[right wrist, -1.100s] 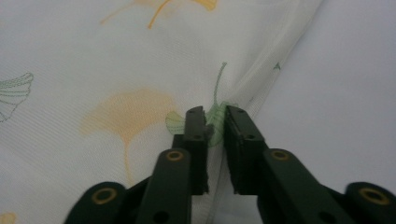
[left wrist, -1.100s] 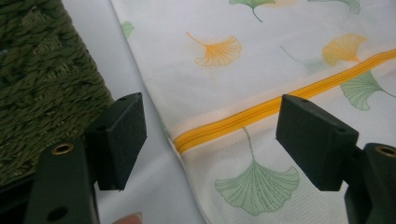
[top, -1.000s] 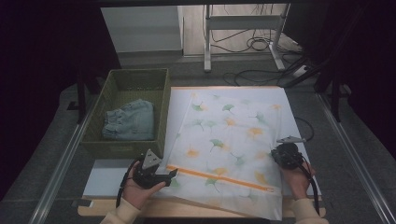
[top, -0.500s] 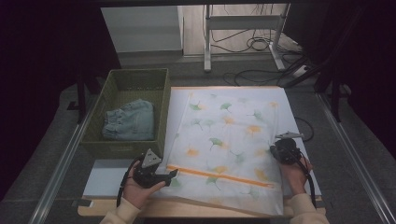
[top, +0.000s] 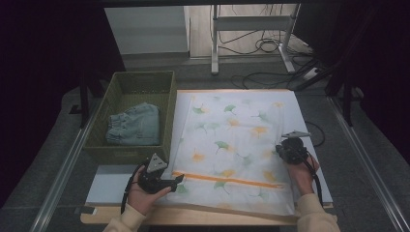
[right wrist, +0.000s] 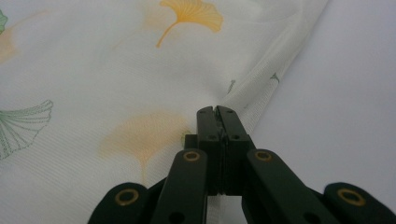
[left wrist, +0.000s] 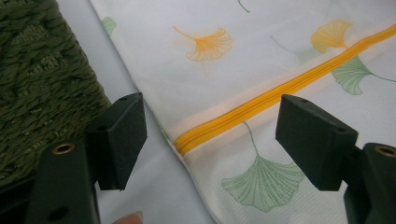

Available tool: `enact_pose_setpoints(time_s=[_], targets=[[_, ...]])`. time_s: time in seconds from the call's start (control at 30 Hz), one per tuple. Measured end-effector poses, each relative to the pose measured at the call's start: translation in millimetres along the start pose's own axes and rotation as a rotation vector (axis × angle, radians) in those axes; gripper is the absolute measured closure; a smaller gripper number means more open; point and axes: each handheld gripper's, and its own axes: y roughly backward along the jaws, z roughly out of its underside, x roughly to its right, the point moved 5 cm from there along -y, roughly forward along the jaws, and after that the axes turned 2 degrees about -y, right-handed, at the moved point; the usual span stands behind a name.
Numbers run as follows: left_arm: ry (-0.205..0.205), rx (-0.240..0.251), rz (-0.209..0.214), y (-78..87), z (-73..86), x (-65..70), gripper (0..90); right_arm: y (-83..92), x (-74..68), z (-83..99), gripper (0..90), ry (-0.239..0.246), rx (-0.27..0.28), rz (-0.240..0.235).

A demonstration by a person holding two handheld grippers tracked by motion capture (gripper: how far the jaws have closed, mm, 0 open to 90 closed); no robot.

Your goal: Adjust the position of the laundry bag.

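1. A white fabric cover (top: pixel 234 150), printed with green and orange ginkgo leaves and crossed by a yellow zipper (left wrist: pixel 280 93), lies flat across the table (top: pixel 111 186), just beside a green woven basket (top: pixel 167 87) holding folded denim (top: pixel 134 124).
2. The cloth looks thin, soft and light; it would likely drape and slide easily, so edges and corners seem the best places to pinch.
3. The right gripper (right wrist: pixel 217 112) is clenched on the cover's right edge, the fabric bunching there.
4. The left gripper (left wrist: pixel 210 135) stands released, jaws wide apart over the zipper's end near the left edge.
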Motion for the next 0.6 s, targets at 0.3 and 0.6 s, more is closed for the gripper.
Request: enact_pose_setpoints(time_s=[0.3, 0.6], targets=[[0.004, -0.001, 0.001, -0.9, -0.5, -1.1, 24.4, -8.7, -3.4, -15.4, 88.5, 0.022, 0.011, -0.005], [0.01, -0.005, -0.005, -2.1, -0.7, -3.1, 24.4, -21.3, -3.5, -31.9, 88.5, 0.013, 0.027, -0.015]])
